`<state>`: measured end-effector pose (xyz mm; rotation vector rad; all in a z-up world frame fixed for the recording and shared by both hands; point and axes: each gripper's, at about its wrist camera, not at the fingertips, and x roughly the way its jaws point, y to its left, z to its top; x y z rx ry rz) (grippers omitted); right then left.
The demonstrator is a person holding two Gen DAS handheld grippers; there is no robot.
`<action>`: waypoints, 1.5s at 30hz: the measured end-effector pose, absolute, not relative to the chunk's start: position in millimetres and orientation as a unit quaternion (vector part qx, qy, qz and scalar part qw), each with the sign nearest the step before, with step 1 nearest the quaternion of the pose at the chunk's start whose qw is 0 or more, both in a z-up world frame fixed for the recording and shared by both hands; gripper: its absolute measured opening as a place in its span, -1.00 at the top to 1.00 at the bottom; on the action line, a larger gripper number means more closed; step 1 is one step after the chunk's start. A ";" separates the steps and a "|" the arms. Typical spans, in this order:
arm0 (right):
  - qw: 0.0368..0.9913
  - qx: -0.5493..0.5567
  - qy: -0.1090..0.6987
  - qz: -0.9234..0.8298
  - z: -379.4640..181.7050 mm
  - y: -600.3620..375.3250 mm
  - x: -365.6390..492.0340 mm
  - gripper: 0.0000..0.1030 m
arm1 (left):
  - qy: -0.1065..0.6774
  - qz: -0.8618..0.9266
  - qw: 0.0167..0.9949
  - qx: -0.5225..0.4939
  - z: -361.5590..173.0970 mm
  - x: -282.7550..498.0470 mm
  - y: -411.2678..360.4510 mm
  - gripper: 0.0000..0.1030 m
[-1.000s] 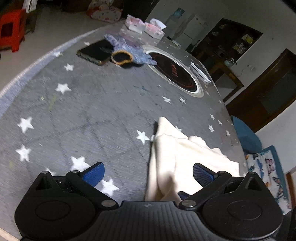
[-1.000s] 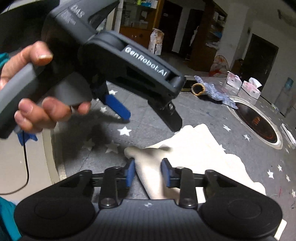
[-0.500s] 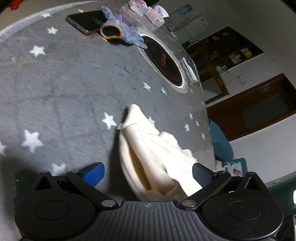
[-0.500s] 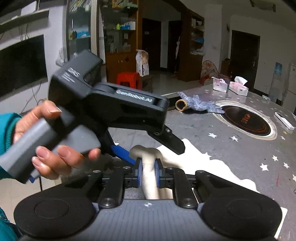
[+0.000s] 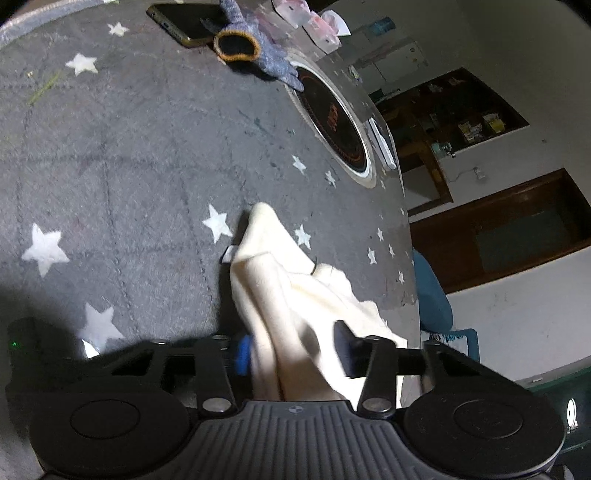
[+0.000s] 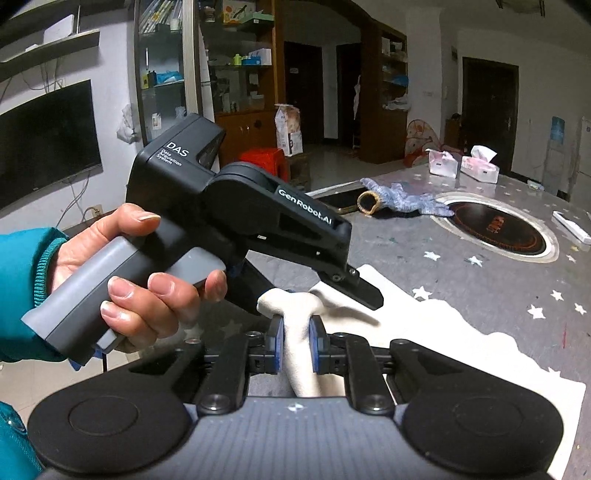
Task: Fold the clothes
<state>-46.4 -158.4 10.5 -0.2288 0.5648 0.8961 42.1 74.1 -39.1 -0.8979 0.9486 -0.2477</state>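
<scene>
A cream garment (image 5: 295, 288) lies bunched on the grey star-print table cover (image 5: 129, 166). A raised fold of it stands between the jaws of my left gripper (image 5: 291, 354). Those jaws are closing, and both pads touch the fabric. In the right wrist view, my right gripper (image 6: 295, 347) is shut on another upright fold of the same garment (image 6: 443, 332), lifted just off the table. A hand (image 6: 122, 280) in a teal sleeve holds the left gripper close in front of the right one, and its fingers straddle the top of the fold.
A round black hotplate (image 6: 491, 225) is set into the table beyond the garment. A blue knitted glove (image 5: 266, 55) and a phone (image 5: 184, 18) lie at the far edge, with two tissue packs (image 6: 461, 166) behind. A white bar (image 5: 380, 144) lies beside the hotplate.
The left jaws went from wide open to closed in on the garment's fold, and the gripper rolled. The right jaws pinched their fold tighter and raised it.
</scene>
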 end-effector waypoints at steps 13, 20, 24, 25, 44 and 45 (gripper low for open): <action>0.895 -0.040 0.284 0.340 7.8 -213.5 -30.0 0.45 | 0.438 -0.116 0.803 -0.388 -42.5 41.4 72.4 0.60; 0.929 -0.003 0.302 0.212 -5.2 -276.5 0.3 0.26 | 0.440 -0.111 0.816 -0.358 -36.1 42.5 67.7 0.59; 0.932 0.015 0.321 0.168 -17.6 -304.1 13.1 0.24 | 0.440 -0.109 0.823 -0.341 -33.3 42.6 64.9 0.59; 0.931 0.022 0.325 0.163 -20.3 -308.9 16.6 0.21 | 0.440 -0.109 0.825 -0.336 -32.9 42.8 63.9 0.59; 0.929 0.081 0.315 0.174 -24.0 -311.1 24.9 0.79 | 0.407 -0.124 0.882 -0.200 -5.0 39.8 33.3 0.70; 0.931 0.079 0.310 0.173 -20.4 -310.7 23.4 0.79 | 0.404 -0.128 0.884 -0.196 -2.0 40.2 31.4 0.71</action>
